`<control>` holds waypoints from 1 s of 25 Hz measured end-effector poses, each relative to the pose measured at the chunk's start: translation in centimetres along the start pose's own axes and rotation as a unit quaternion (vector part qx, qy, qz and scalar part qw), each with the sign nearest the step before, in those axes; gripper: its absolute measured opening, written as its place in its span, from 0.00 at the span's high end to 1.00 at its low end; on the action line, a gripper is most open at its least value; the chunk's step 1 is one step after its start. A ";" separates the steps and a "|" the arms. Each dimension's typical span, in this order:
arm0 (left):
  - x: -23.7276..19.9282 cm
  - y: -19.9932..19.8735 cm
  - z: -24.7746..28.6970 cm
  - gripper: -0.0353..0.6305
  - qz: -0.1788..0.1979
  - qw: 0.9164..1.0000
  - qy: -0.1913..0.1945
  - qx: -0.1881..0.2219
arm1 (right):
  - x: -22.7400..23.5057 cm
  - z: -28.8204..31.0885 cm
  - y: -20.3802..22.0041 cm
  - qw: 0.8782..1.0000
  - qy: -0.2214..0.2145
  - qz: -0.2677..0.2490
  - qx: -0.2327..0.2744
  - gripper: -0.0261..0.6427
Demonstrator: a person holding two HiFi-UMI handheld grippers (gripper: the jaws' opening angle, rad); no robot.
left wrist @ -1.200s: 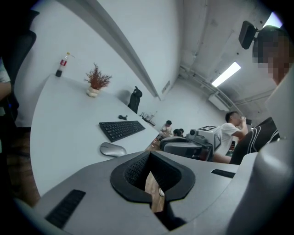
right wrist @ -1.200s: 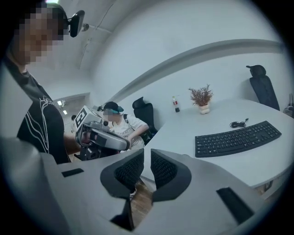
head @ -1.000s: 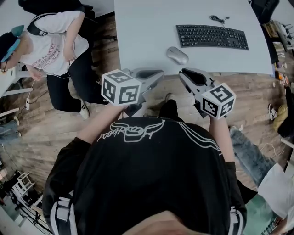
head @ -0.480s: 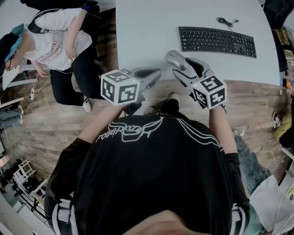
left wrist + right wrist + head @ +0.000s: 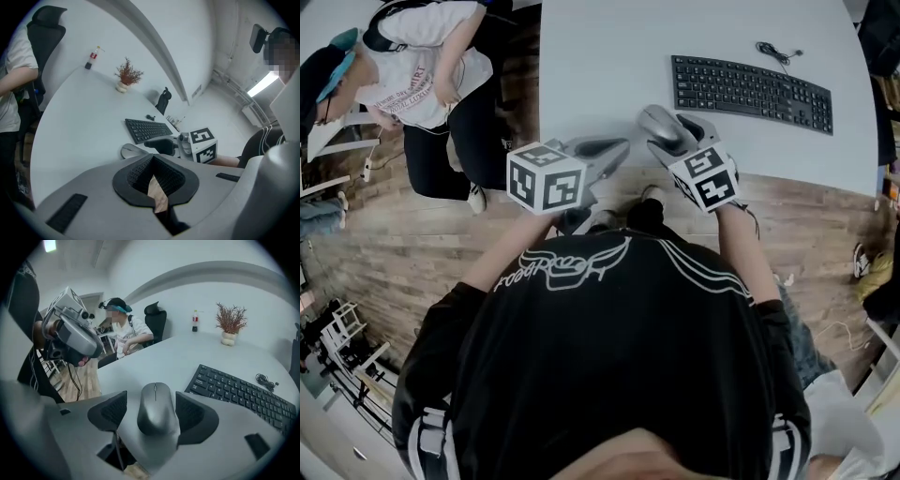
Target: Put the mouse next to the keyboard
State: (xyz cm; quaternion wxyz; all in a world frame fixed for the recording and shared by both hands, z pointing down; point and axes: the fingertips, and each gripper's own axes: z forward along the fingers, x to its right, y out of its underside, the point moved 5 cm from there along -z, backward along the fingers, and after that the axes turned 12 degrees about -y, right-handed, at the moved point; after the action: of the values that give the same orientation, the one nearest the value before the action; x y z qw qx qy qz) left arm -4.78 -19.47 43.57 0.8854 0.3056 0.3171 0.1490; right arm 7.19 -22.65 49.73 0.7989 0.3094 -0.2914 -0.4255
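**Right gripper wide apart around the mouse, left gripper closed and empty**

The white table (image 5: 600, 56) takes up the far half of the head view. Wood floor (image 5: 412, 244) shows near and left of it. The person wearing the camera (image 5: 609, 356), in a black top, stands at the table's near edge with both arms forward. A bystander (image 5: 412, 84) in a white T-shirt and teal cap is at the table's left side, with a black office chair (image 5: 157, 322) just behind them.

The black keyboard (image 5: 752, 92) lies flat on the right part of the table, roughly parallel to the near edge.

The right gripper (image 5: 151, 399) is tilted down at the near edge. Its jaws have just been opening and now stand wide, one on each side of the mouse, not clamping it.

The left gripper (image 5: 152, 158) is just left of it at the near edge. Its pads meet at the tips with nothing between them.

The grey mouse (image 5: 658, 124) sits on the table between the right jaws. It is close to the near edge, left of and nearer than the keyboard's left end, close by but not touching.

A potted plant (image 5: 230, 324) with reddish twigs stands at the far side of the table, and a small bottle (image 5: 195, 321) stands left of it. A short dark cable (image 5: 776, 52) lies just beyond the keyboard's far edge.
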 end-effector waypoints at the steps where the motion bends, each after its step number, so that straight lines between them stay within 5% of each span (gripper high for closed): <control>1: 0.1 0.1 0.0 0.94 -0.003 1.000 -0.002 0.001 | 0.1 0.3 0.1 1.000 -0.001 -0.007 -0.007 0.55; 25: -0.8 0.6 -0.2 0.94 -0.054 0.997 -0.040 0.032 | 1.4 2.7 0.7 0.997 0.012 -0.005 -0.074 0.55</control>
State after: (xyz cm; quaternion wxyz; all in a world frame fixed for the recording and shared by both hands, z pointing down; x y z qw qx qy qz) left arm -5.54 -19.33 44.22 0.8940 0.3216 0.3020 0.0782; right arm 6.22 -24.16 52.24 0.8208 0.2556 -0.2480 -0.4466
